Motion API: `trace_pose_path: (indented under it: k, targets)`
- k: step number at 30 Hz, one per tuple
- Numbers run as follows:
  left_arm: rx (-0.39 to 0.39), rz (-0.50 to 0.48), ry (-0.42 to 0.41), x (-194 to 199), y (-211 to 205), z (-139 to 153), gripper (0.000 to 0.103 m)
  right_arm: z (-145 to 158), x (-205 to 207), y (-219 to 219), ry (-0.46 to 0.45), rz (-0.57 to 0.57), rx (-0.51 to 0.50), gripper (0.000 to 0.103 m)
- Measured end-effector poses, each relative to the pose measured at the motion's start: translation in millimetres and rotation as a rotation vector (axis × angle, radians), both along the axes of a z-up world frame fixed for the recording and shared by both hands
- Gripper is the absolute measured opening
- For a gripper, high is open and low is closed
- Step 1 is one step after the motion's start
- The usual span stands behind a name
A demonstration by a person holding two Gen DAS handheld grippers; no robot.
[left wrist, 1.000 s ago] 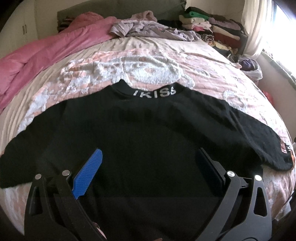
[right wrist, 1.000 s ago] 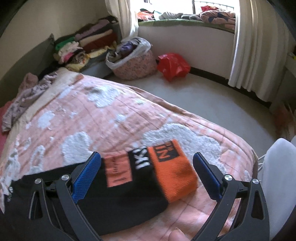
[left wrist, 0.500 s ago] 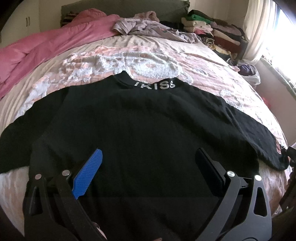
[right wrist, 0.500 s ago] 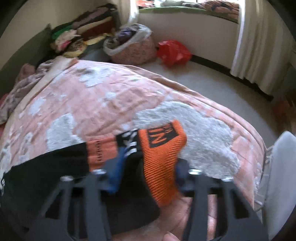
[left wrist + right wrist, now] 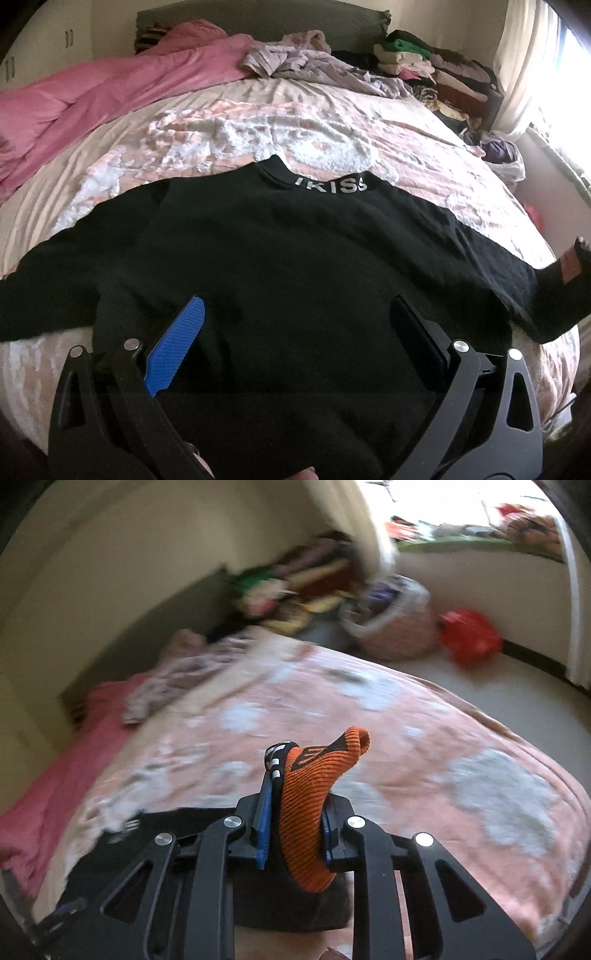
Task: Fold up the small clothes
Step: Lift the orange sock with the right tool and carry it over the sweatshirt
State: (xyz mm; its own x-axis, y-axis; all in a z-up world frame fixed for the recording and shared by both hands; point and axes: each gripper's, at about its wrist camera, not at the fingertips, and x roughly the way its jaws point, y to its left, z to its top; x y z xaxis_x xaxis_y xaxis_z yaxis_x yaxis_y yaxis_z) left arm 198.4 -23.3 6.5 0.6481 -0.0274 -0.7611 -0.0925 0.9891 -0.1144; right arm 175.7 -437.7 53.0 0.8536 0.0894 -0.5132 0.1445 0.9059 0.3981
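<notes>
We see a black sweater (image 5: pixel 295 266) lying flat on the bed (image 5: pixel 258 122), its body spreading out between and ahead of our left gripper (image 5: pixel 295 332), whose fingers are spread wide above it. Our right gripper (image 5: pixel 295 812) has its fingers pinching the sweater's orange cuff (image 5: pixel 314 794), which sticks up past the fingertips.

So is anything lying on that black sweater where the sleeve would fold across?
Nothing visible does. The right tongs grip the orange cuff, and the black sweater lies bare on the bed; the left tongs hover open over its lower part.
</notes>
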Motion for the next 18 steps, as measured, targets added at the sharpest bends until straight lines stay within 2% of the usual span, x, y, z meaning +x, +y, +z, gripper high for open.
trace_pose_path:
  k: [4, 9, 15, 18]
  targets:
    - [-0.01, 0.005, 0.002, -3, 7, 3, 0.094, 26, -4, 47, -0.068, 0.141, -0.004, 0.02]
    - [-0.026, 0.031, 0.022, -6, 23, 3, 0.094, 47, -7, 115, -0.111, 0.327, -0.014, 0.02]
    - [-0.069, 0.063, 0.04, -11, 52, 3, 0.094, 44, 2, 193, -0.082, 0.493, -0.077, 0.02]
    - [-0.134, 0.072, 0.047, -14, 68, 0, 0.094, 34, 8, 223, -0.05, 0.543, -0.116, 0.02]
